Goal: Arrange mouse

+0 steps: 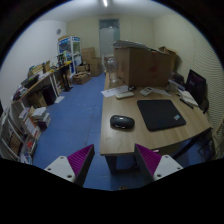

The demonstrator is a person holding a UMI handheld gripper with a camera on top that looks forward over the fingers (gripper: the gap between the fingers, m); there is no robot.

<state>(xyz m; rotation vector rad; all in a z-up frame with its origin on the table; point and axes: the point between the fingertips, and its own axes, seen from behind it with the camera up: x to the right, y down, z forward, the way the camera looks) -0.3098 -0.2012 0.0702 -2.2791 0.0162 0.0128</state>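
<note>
Gripper view: tongs [112, 160] gape empty, mouse [122, 122] ahead, desk [125, 140] partly hidden.

1. This is an office or study room, a working space with a blue carpeted floor [75, 120] and plain pale walls.
2. Near me stands a wooden desk [125, 140], laid out for computer work: a black mouse mat [160, 113] lies on it with a dark mouse [122, 122] just to its left.
3. On the far right of the desk is what looks like a laptop [197, 88], with loose papers [118, 92] farther along the top.
4. A large cardboard box [143, 66] sits at the desk's far end.
5. Along the left wall run cluttered shelves [30, 110] packed with books and oddments.
6. A door [108, 40] closes the far wall under a ceiling light.
</note>
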